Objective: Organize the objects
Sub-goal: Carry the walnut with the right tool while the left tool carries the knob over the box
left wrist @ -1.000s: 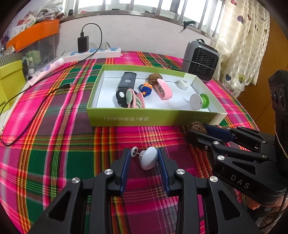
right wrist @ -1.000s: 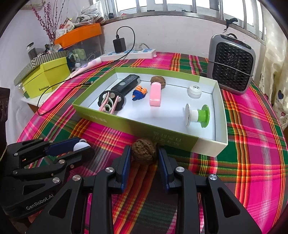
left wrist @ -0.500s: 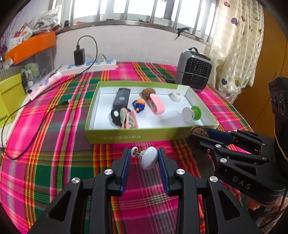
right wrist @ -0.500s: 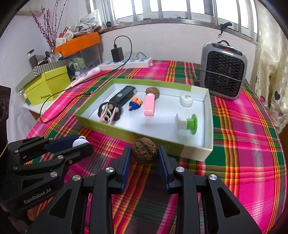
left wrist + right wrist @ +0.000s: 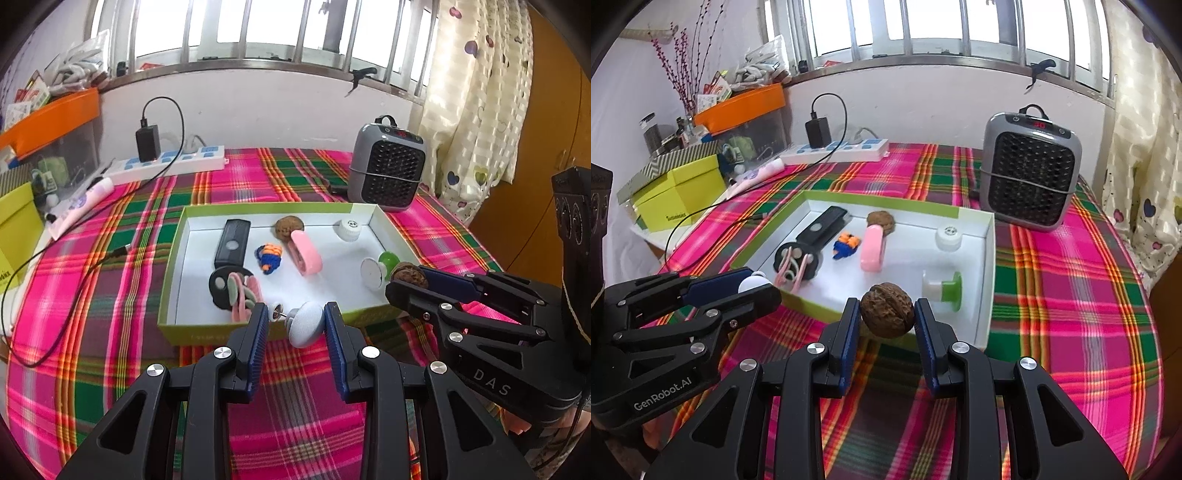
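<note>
Both loads hang just short of the green-rimmed box (image 5: pixel 258 210), at its near wall, and that wall is the one thing each must clear. The left tongs (image 5: pixel 291 325) are clamped on a small white knob (image 5: pixel 306 324) with a thin pin and disc sticking out sideways — its long axis lies across the pads, parallel to the near wall. The right tongs (image 5: pixel 886 314) grip a walnut (image 5: pixel 887 314), held over the box's near right corner.

Inside, beyond the left load, lie a black disc with pink loops (image 5: pixel 231 286); beyond the walnut, a white-and-green spool (image 5: pixel 942 291). The open white floor between them looks the likeliest landing spot. Both tongs seem equally near — the heater (image 5: pixel 1030 170) behind the box on the plaid bench (image 5: pixel 1071 295) is well clear.
</note>
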